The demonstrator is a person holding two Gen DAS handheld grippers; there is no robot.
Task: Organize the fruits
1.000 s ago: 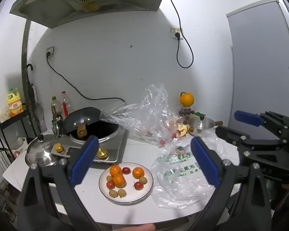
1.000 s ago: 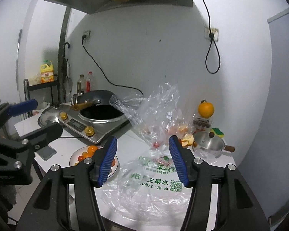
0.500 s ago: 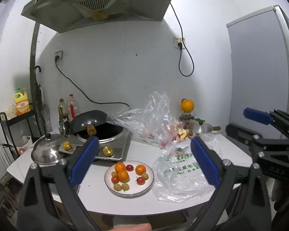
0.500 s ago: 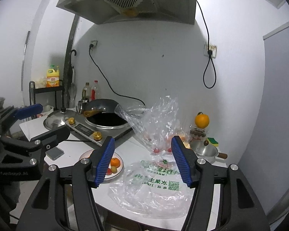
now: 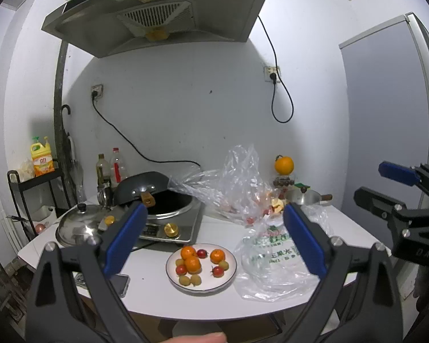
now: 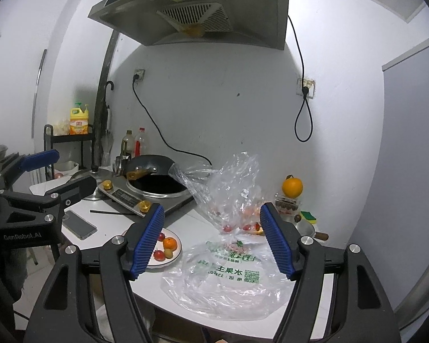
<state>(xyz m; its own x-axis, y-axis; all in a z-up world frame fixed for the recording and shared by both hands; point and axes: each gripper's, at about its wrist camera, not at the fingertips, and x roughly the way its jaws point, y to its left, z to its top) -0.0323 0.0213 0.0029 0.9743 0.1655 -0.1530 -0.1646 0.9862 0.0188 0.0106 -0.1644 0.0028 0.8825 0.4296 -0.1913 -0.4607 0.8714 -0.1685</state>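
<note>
A white plate [image 5: 229, 276] near the table's front holds three small oranges [image 5: 192, 264], cherry tomatoes and small yellow-green fruits. It shows partly behind a finger in the right wrist view [image 6: 176, 253]. A clear bag [image 5: 237, 188] behind it holds more tomatoes [image 6: 227, 227]. A flat printed bag [image 6: 228, 280] lies to the right of the plate. A big orange [image 5: 284, 165] stands at the back right. My left gripper [image 5: 211, 240] is open and empty, held back from the table. My right gripper [image 6: 213, 240] is open and empty, also held back.
An induction stove with a black wok [image 5: 146, 185] stands at the back left, a steel lid [image 5: 78, 225] beside it. A phone [image 6: 78, 224] lies at the front left. A small steel pot [image 5: 304, 197] sits at the back right. A rack with a yellow bottle [image 5: 41, 157] stands left.
Both grippers have pulled back and up from the table, so the plate and bags look smaller and farther. Both stay open and empty.
</note>
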